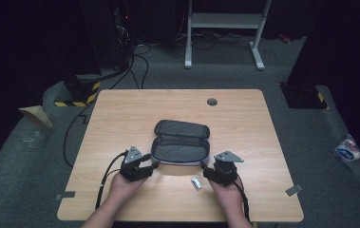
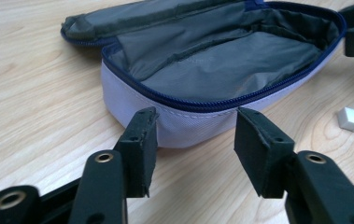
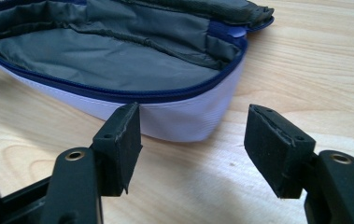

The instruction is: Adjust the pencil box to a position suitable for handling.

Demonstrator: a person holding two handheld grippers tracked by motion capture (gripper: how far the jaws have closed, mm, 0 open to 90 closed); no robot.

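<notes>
Centrally on the tabletop (image 1: 120, 109) lies an unzipped pencil case (image 1: 181, 141), its lid folded back toward the far side and its grey lining showing. At the case's near left corner sits the left gripper (image 1: 153, 165); its fingers (image 2: 139, 140) are spread, with the case's pale wall just beyond their tips and nothing pinched. At the near right corner sits the right gripper (image 1: 205, 168), fingers (image 3: 118, 135) likewise spread, close to the case; whether they touch it is hard to tell. A small white eraser (image 1: 196, 183) lies on the tabletop near the right gripper, apart from the case.
</notes>
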